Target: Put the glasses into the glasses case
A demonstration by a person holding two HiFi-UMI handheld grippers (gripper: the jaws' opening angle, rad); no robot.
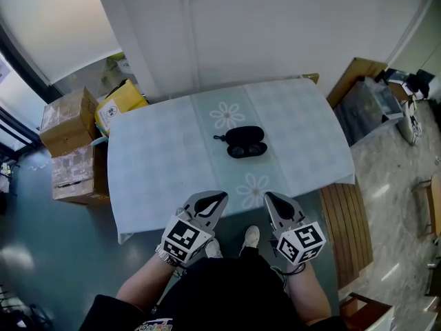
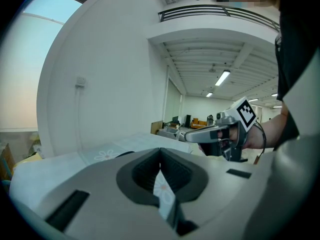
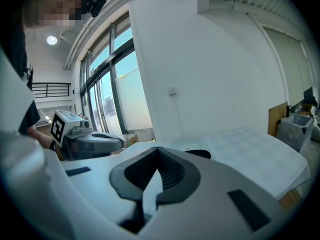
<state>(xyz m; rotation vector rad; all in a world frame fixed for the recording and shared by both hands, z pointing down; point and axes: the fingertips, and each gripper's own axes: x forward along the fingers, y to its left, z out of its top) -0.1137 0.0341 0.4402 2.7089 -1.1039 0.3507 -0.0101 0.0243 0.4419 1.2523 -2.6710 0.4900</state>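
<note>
The left gripper [image 1: 220, 198] and right gripper [image 1: 270, 198] are held at 6 o'clock, jaws closed on nothing. At the tabletop [image 1: 151, 157] centre, the black glasses case [image 1: 245, 134] and glasses [image 1: 247, 149] are laid touching, long axes running 9 to 3 o'clock.

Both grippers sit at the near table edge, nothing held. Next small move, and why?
Probably bring the right gripper forward toward the glasses, opening its jaws on the way. Both it and the left gripper are shut and empty at the near edge of the table, while the glasses lie untouched against the black case mid-table.
</note>
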